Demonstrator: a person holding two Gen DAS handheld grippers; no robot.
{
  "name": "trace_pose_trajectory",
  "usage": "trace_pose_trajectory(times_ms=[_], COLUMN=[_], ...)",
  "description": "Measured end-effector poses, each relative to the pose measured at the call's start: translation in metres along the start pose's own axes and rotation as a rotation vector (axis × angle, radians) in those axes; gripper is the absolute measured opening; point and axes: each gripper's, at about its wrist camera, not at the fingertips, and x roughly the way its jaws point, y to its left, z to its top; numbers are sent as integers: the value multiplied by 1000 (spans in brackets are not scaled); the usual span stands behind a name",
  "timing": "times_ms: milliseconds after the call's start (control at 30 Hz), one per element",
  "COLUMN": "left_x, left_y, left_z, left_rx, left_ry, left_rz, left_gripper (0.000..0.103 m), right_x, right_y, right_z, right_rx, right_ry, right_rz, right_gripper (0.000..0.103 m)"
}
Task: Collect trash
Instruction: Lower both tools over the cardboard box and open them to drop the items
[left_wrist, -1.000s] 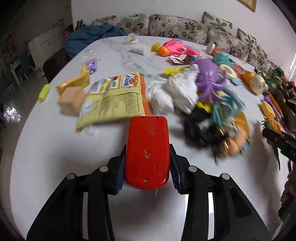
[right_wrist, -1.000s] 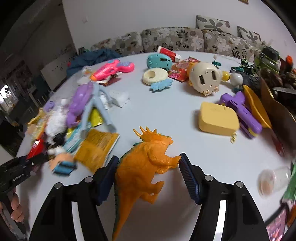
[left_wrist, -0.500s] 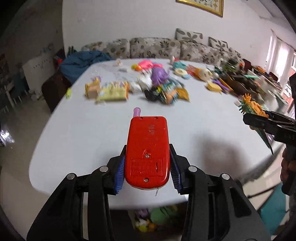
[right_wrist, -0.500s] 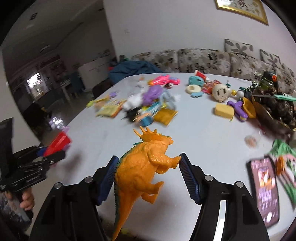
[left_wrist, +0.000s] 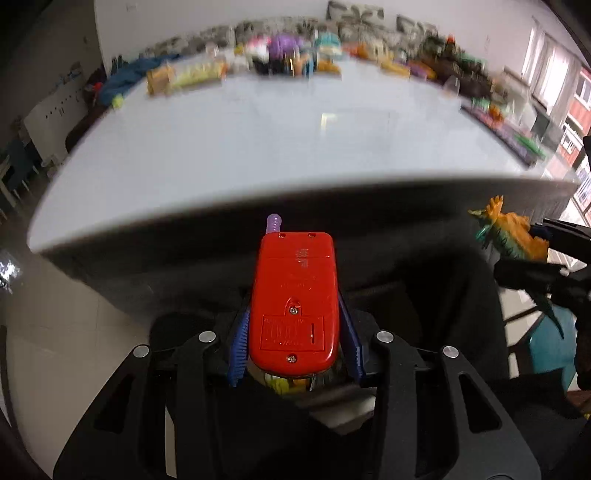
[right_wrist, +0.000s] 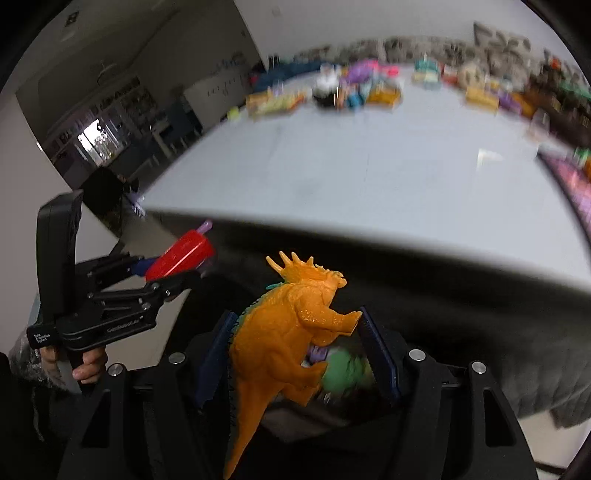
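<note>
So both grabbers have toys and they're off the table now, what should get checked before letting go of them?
1. Left gripper clamped on the red toy phone: ok.
2. Right gripper holding the orange dinosaur: ok, though the far pad touches only its forelegs.
3. Both toys past the table edge: ok.
4. Dark container under the dinosaur, with a green toy already inside: ok.
5. Same container under the phone: cannot tell; only colourful bits show below it.
6. The two grippers apart from each other: ok.

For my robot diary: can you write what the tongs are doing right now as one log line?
left tongs: shut on red toy phone | right tongs: shut on orange dinosaur | both: off white table edge
</note>
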Motion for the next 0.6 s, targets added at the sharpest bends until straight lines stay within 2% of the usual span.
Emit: trace_pose_trajectory(times_ms=[100,167,267,333,600], left_x=[41,60,75,76,57], left_y=[-4,-7,-12,-14,-7], left_z=[-19,-26,-31,-32,-21], left_rx=[7,24,50,62,61], left_ry=[115,162,205,213,162], left_rz=[18,73,94,92,125], left_gripper=[50,70,81,84,85], right_x=[39,62,74,65,23], right_y=[-9,-17,-22,-18,1], right_z=[-18,-26,-31,-28,-1], right_rx=[43,69,106,96,62], right_ry=[74,124,151,120,40], right_rz=[-15,-36,-37,-43,-22], right_gripper=[67,72,74,78,79])
